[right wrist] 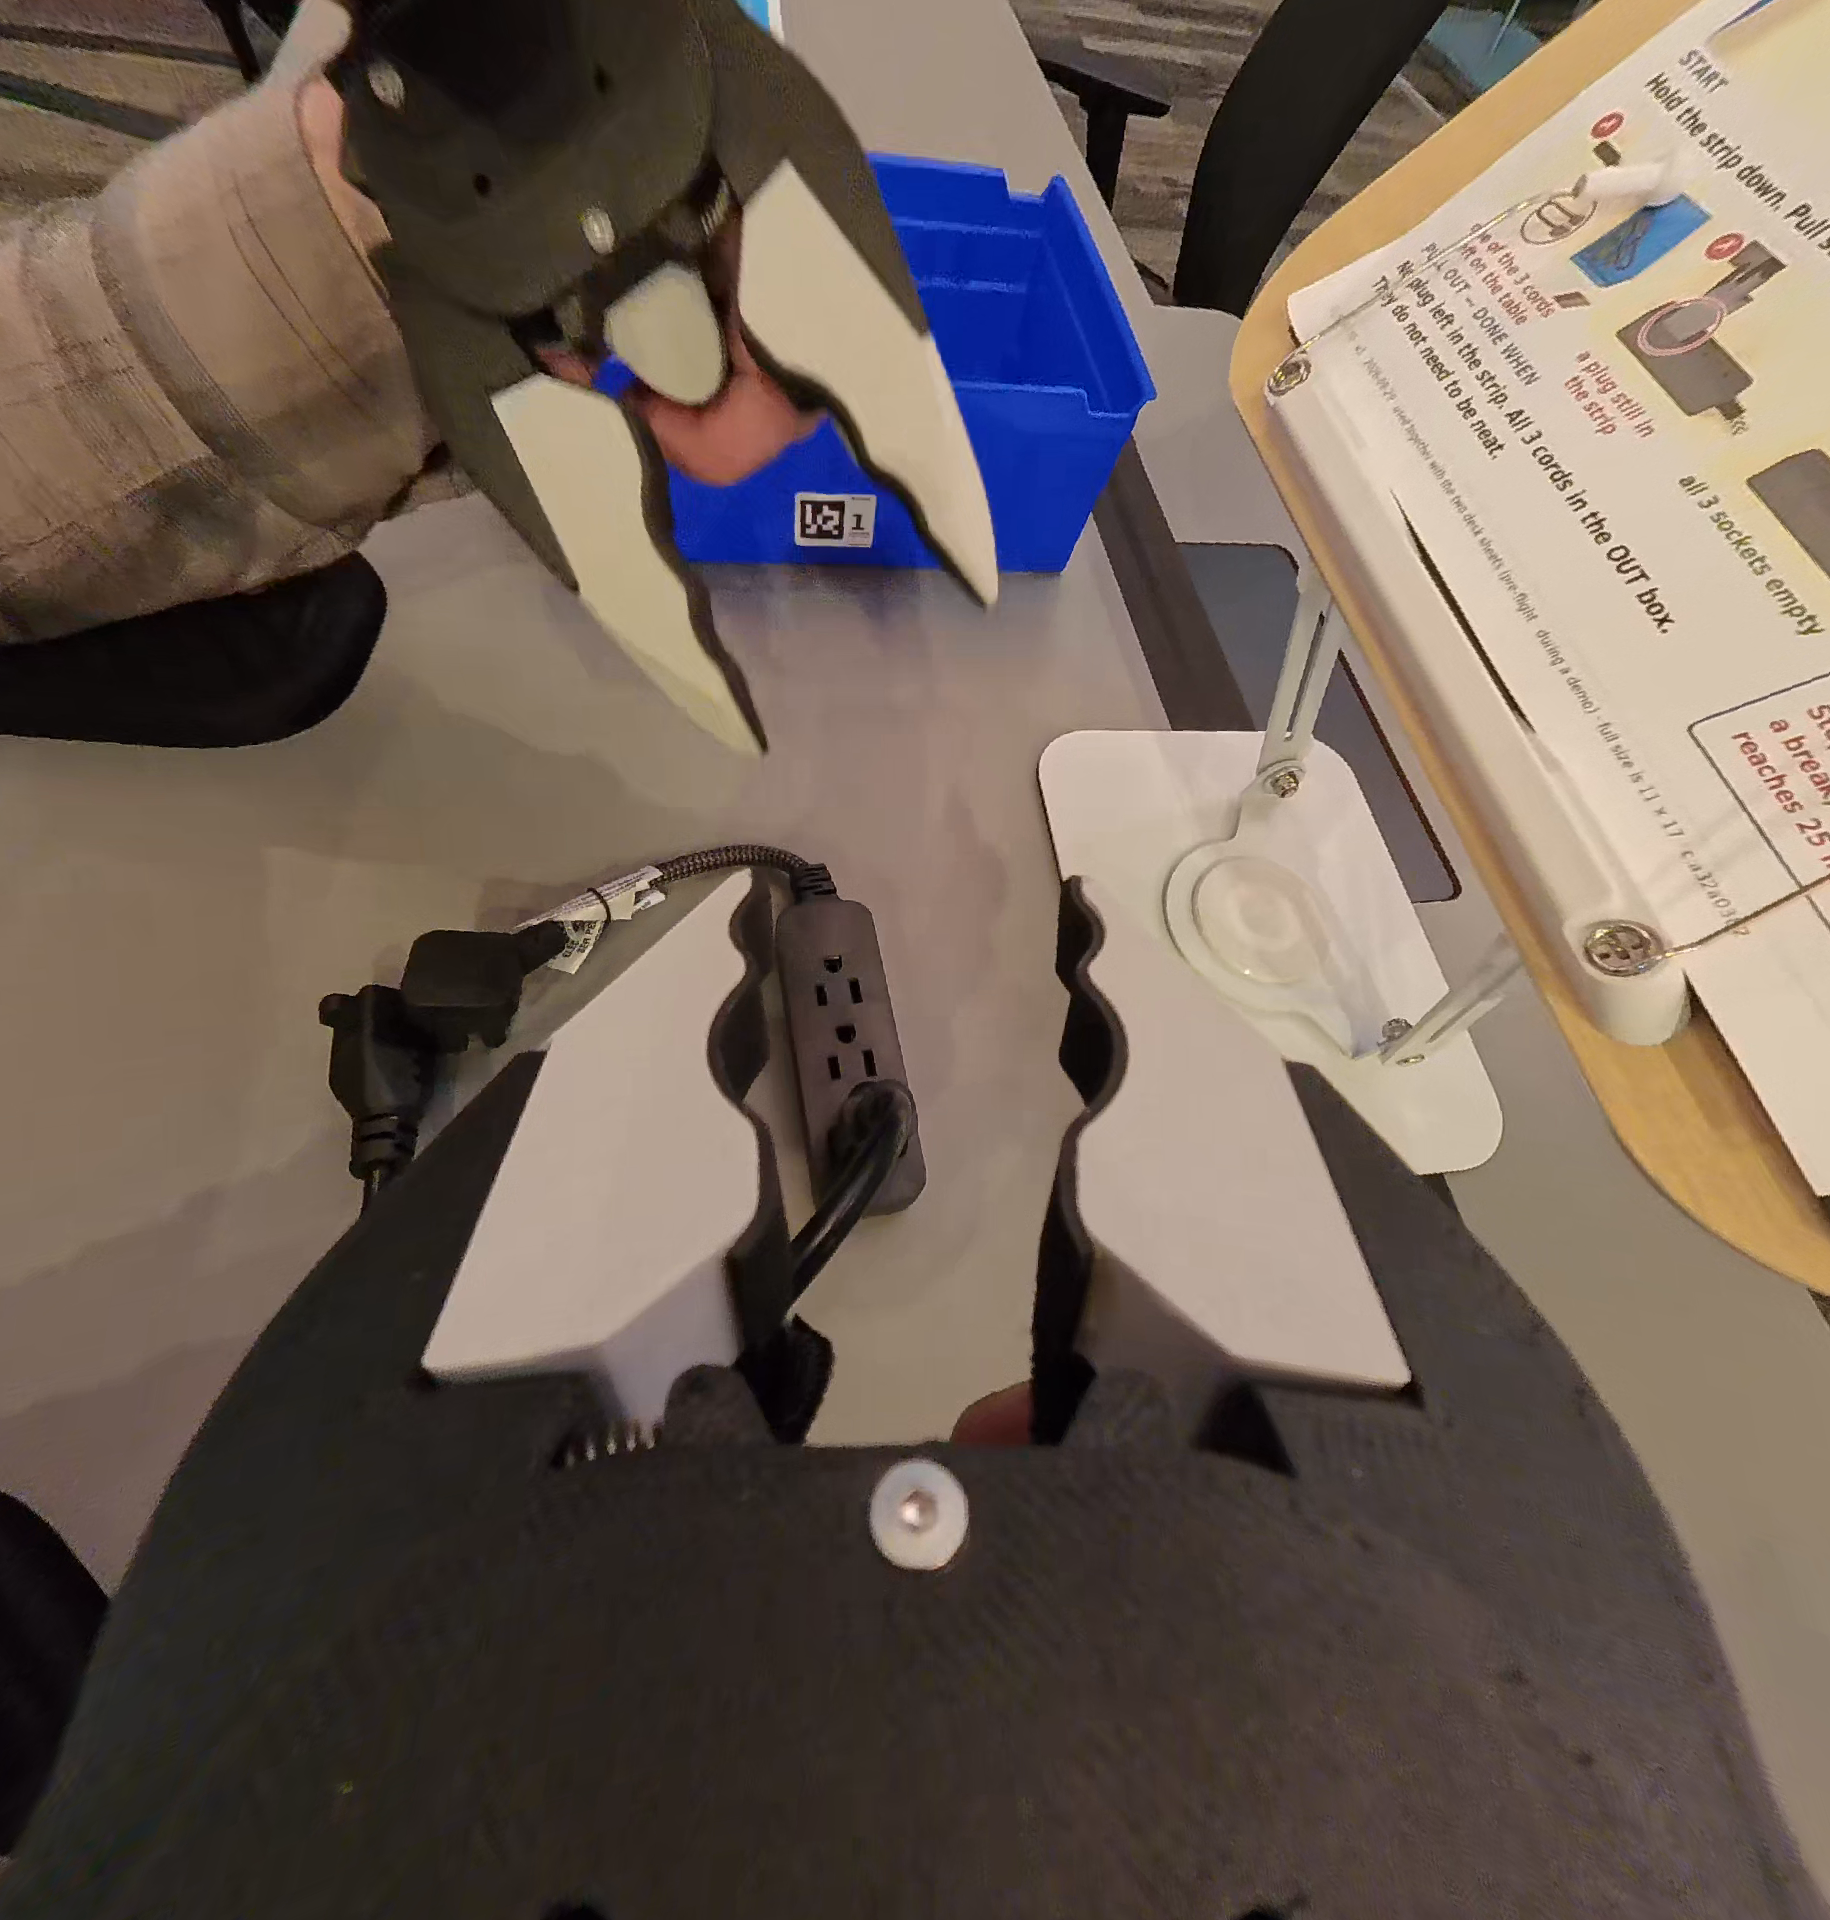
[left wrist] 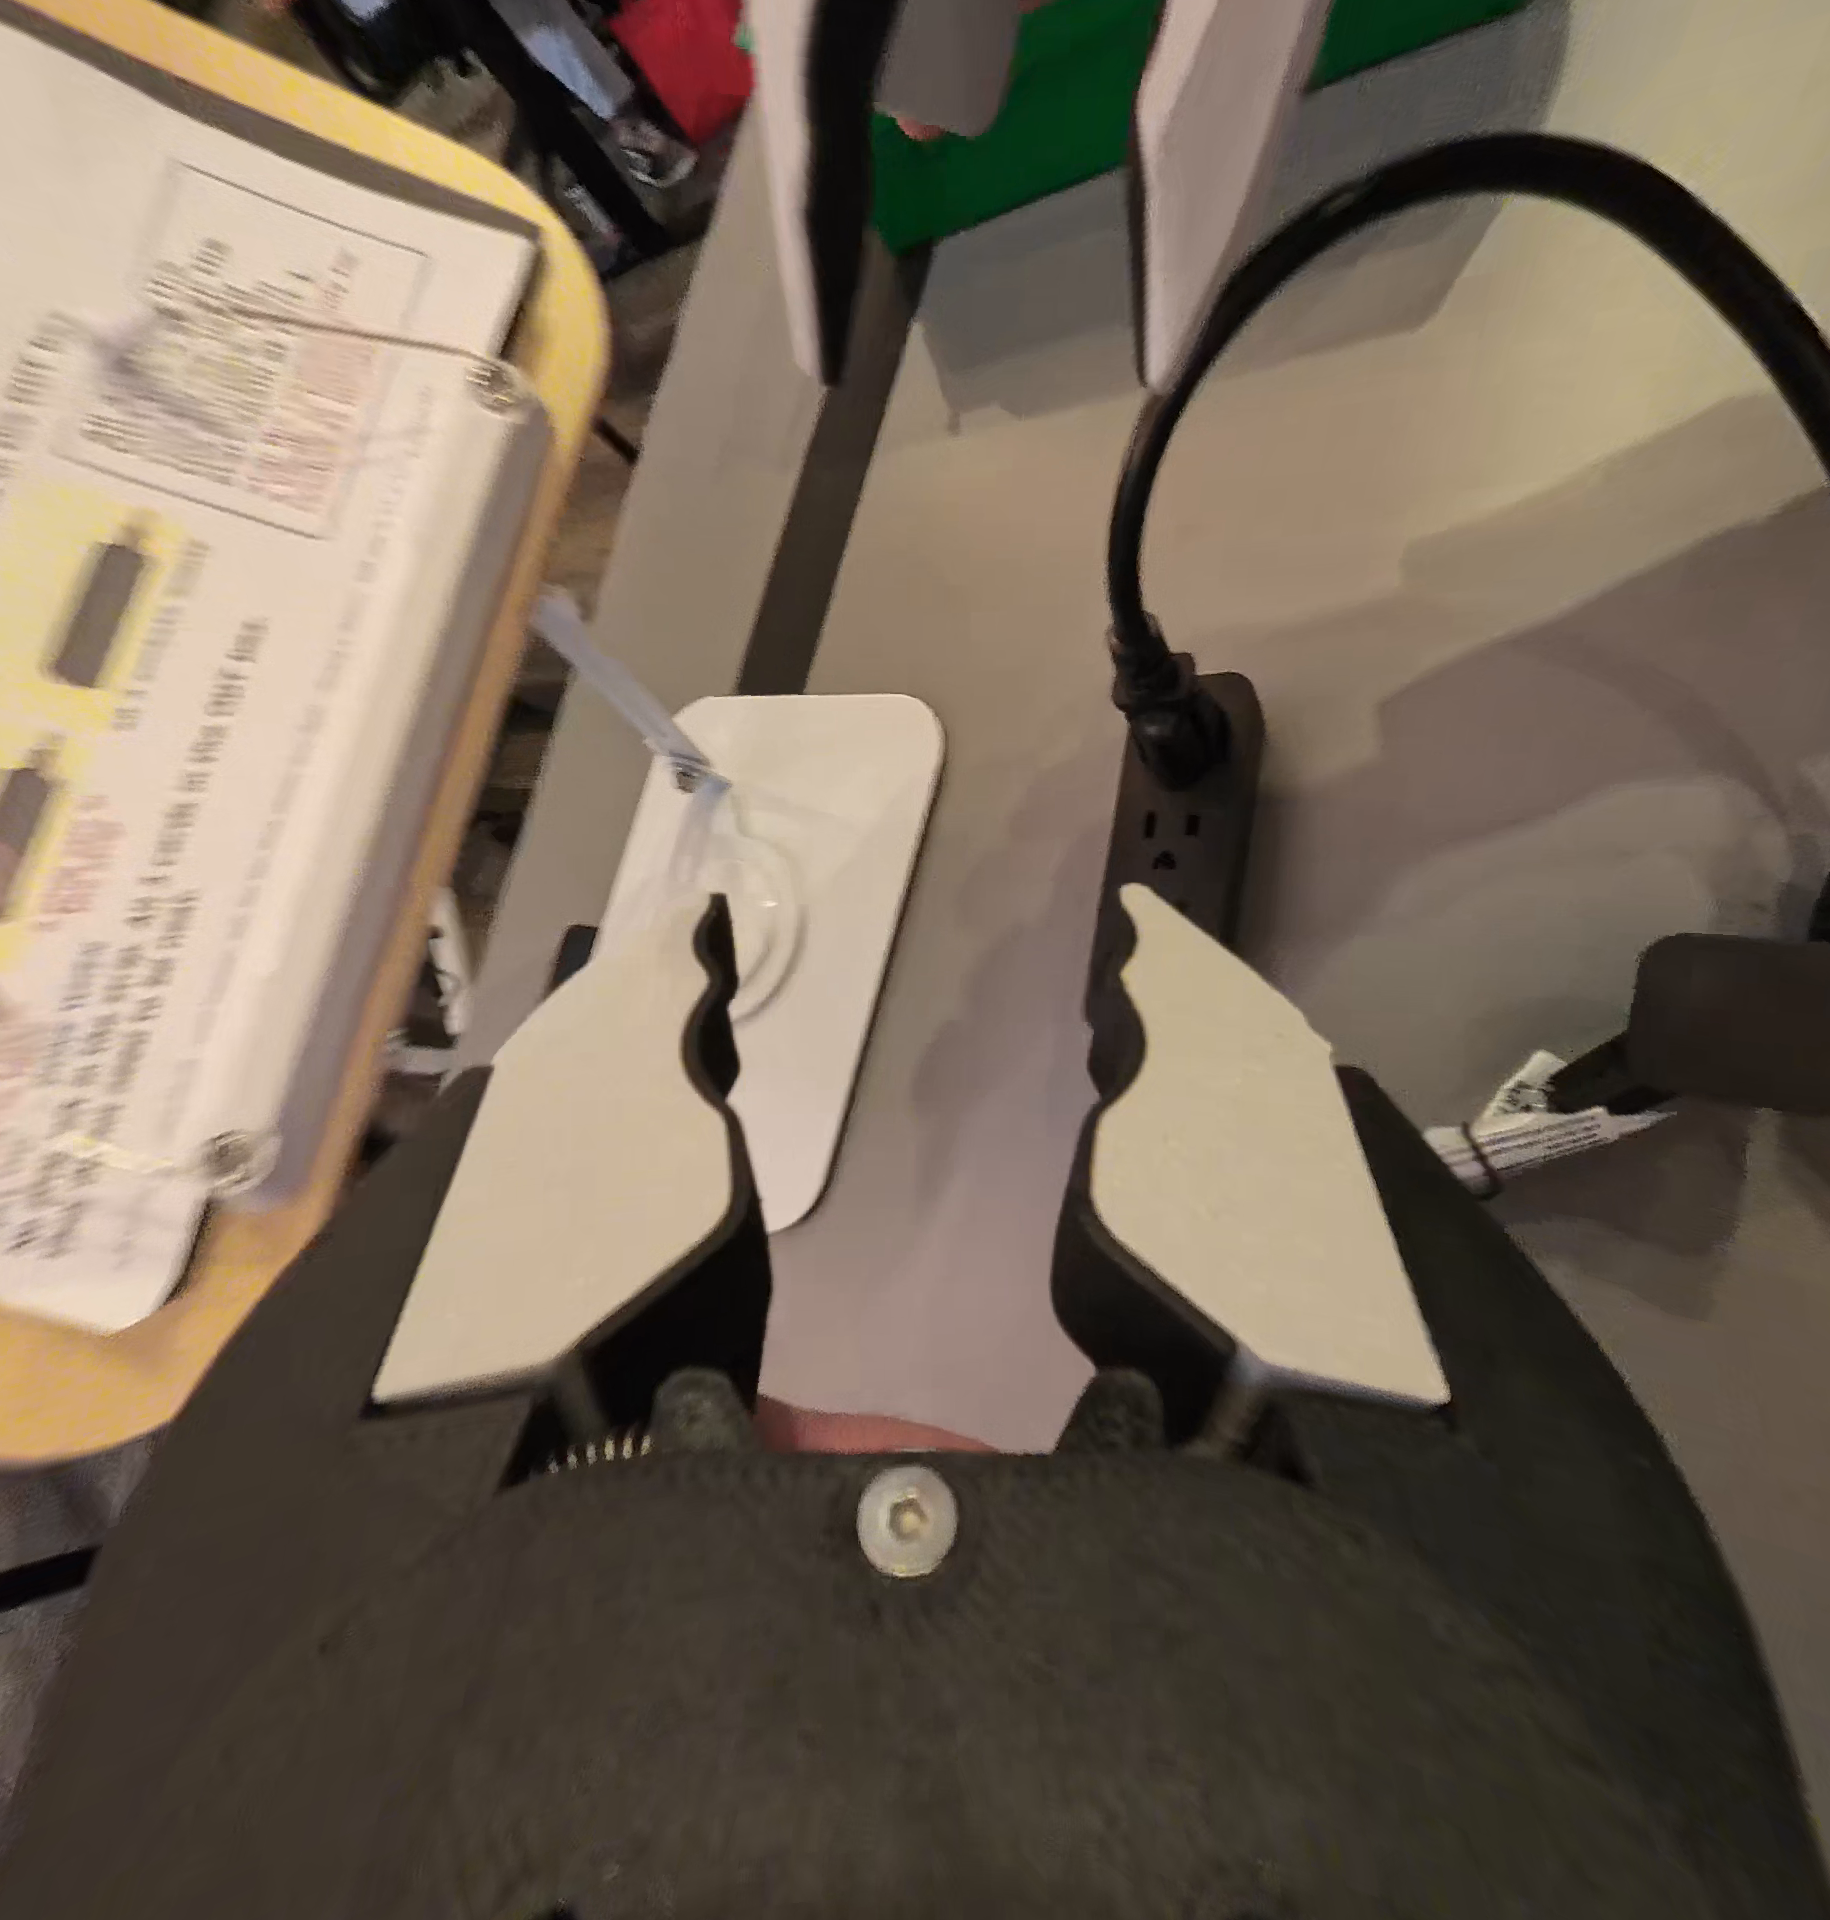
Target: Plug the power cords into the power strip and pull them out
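Left wrist view: left gripper (left wrist: 926, 914) spread wide, empty, above grey table (left wrist: 1513, 520). Black power strip (left wrist: 1186, 821) just right of its tips, black cord (left wrist: 1462, 260) plugged into far socket, looping up. White stand base (left wrist: 838, 831) left of strip.

Right wrist view: right gripper (right wrist: 906, 914) spread wide, holding nothing, power strip (right wrist: 849, 1029) between fingers, cord (right wrist: 859, 1153) in near socket. Loose black plugs (right wrist: 412, 1029) left of strip. Blue bin (right wrist: 1036, 343) beyond strip; left gripper (right wrist: 869, 665) open above table, nearer than bin.

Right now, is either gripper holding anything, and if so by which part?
Nothing is held. The left gripper and right gripper are both open above the table; the plugged black cord passes between the right gripper's fingers without being clamped.
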Tool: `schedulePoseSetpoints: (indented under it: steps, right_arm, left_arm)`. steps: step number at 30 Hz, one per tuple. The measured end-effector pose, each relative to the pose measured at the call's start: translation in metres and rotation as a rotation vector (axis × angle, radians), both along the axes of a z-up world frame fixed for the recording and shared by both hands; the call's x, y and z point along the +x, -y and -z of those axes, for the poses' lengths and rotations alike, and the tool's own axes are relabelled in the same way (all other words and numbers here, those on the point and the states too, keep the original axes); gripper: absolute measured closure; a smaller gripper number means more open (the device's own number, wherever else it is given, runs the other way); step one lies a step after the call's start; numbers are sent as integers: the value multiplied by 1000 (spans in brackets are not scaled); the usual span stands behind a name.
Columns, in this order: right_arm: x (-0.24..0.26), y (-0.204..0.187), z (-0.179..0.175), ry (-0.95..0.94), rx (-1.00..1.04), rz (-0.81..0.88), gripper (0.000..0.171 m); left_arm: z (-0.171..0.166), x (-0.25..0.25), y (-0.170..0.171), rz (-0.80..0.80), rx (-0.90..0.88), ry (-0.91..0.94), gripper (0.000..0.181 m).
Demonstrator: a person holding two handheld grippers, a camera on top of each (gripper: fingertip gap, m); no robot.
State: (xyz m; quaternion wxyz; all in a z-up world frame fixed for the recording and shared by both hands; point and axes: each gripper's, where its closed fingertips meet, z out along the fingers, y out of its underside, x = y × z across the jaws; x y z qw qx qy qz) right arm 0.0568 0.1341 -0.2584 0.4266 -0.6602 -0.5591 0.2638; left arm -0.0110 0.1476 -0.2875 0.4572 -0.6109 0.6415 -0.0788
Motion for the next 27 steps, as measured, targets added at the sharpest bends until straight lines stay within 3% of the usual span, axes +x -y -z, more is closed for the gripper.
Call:
schedulePoseSetpoints:
  steps: [1, 9, 11, 17, 22, 27]
  right_arm:
    - [0, 1, -2, -3, 5, -1, 118]
    - [7, 6, -20, -27, 59, 2, 121]
    - [10, 6, -21, -37, 59, 6, 122]
    - [15, 4, -24, -62, 61, 9, 122]
    - [23, 2, -29, -85, 65, 24, 123]
    - [24, 1, -30, -90, 70, 26, 123]
  left_arm:
    - [-11, -5, -2, -26, 33, 11, 118]
    - [-92, -57, -25, -332, 305, 67, 129]
    - [-100, -68, -31, -375, 317, 69, 128]
    - [-104, -139, -47, -495, 357, -155, 125]
    - [-69, -229, -61, -621, 244, -274, 127]
    - [22, -285, -68, -629, 41, -486, 118]
